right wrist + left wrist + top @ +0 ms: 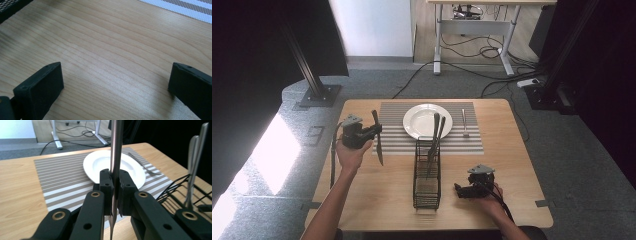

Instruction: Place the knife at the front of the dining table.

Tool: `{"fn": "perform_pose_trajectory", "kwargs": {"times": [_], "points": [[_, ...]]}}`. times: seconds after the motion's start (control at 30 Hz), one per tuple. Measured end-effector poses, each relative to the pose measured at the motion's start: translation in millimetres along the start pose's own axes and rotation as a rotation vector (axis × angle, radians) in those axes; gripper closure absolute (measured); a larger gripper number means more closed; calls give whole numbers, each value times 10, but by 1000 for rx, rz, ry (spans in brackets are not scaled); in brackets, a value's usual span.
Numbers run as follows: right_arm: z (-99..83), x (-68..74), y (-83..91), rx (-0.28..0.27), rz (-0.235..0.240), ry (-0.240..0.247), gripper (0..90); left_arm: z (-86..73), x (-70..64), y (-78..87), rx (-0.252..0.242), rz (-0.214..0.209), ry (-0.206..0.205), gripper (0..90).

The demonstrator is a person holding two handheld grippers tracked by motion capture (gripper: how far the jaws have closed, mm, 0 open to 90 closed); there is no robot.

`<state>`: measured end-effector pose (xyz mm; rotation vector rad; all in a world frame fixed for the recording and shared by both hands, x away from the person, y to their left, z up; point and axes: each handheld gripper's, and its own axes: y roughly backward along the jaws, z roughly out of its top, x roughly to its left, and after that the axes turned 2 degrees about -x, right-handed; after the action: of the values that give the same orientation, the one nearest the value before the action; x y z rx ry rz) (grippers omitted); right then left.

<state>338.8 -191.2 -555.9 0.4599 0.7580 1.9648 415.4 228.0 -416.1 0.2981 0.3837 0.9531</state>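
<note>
A: High view. Left gripper [371,131] pinching knife [377,142] mid-length, raised over placemat [394,142] left of plate [427,121]. Reason?

B: Likely for setting opposite fork [465,123]. Left gripper view: jaws pressed on blade [115,165], upright.

A: Right gripper view?

B: Jaws spread, idle over bare table [112,60], beside rack [427,175].

placemat [397,131] at tabletop [512,165] far edge | plate [422,120] on placemat | fork [465,123] right of plate | cutlery rack [427,175] before plate, utensils [435,135] in it
</note>
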Motion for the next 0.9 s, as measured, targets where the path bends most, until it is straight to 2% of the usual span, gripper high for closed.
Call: {"fn": "perform_pose_trajectory", "kwargs": {"times": [0.33, 0.6, 0.9], "points": [[1, 2, -3, -1, -2, 2, 0, -23, 6, -106, 47, 29, -10, 836], [1, 2, -3, -2, -2, 3, 0, -36, 10, -217, 66, 35, 1, 836], [0, 3, -2, -2, -2, 1, 0, 55, -35, -334, 87, 43, -19, 836]]}}
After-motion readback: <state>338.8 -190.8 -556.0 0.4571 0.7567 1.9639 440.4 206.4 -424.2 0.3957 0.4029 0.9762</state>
